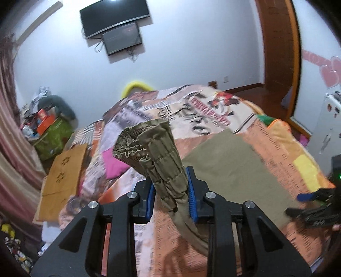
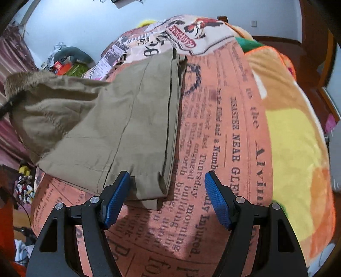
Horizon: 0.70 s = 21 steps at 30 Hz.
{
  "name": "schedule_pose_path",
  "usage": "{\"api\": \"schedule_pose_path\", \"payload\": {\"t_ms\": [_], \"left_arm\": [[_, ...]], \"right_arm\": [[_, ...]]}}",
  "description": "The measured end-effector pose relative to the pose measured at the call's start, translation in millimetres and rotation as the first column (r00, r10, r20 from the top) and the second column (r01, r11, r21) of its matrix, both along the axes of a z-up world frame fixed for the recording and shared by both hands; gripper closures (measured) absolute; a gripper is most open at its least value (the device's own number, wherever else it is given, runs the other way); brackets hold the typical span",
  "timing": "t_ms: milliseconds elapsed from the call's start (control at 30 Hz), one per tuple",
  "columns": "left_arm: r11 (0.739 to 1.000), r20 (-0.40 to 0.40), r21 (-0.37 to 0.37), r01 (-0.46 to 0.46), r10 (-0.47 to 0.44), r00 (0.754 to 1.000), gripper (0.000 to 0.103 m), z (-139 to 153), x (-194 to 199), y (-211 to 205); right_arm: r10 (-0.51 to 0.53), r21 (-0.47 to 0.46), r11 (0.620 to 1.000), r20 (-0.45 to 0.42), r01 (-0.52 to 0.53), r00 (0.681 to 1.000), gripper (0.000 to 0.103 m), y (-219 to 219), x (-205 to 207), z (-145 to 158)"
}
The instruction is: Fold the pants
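The olive-khaki pants [image 2: 127, 119] lie on the bed, legs folded together. My left gripper [image 1: 170, 187] is shut on the gathered elastic waistband [image 1: 149, 147] and holds it lifted above the bed; the rest of the pants [image 1: 230, 170] lies flat to its right. My right gripper [image 2: 167, 191] is open, its blue pads [image 2: 116, 200] just above the near hem of the pant legs, touching nothing. In the left wrist view the right gripper [image 1: 313, 202] shows blurred at the right edge. The raised waistband also shows in the right wrist view [image 2: 27, 81].
A newspaper-print orange bedspread [image 2: 223, 138] covers the bed, with a yellow-orange plush blanket [image 2: 287, 127] on the right. A pink cloth [image 1: 113, 164] lies on the bed. Cardboard [image 1: 61, 176] and cluttered boxes [image 1: 49, 127] stand left of the bed. Screens [image 1: 115, 19] hang on the wall.
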State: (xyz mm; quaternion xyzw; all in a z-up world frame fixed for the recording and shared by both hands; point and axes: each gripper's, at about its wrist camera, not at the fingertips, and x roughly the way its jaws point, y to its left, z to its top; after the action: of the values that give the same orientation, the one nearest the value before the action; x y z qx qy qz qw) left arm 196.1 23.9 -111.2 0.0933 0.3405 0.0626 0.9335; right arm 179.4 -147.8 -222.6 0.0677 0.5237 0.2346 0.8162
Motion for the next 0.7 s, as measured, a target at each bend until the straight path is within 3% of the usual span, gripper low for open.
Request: {"api": "schedule_pose_path", "payload": {"t_ms": [400,700], "left_arm": [[0.981,-0.008,-0.086,0.175,-0.176,0.984,0.078,1.9,21.0,-67.7],[0.945,-0.117,-0.190,0.266,-0.290,0.950,0.078,-29.1,36.2,-97.1]], "right_arm": [[0.007,0.025,1.000,0.012,-0.007,1.000,0.034,-2.4,-0.4,-2.6],[0.003,0.033,0.999,0.018,-0.003,1.000,0.033,-3.5,-2.6,-3.3]]}}
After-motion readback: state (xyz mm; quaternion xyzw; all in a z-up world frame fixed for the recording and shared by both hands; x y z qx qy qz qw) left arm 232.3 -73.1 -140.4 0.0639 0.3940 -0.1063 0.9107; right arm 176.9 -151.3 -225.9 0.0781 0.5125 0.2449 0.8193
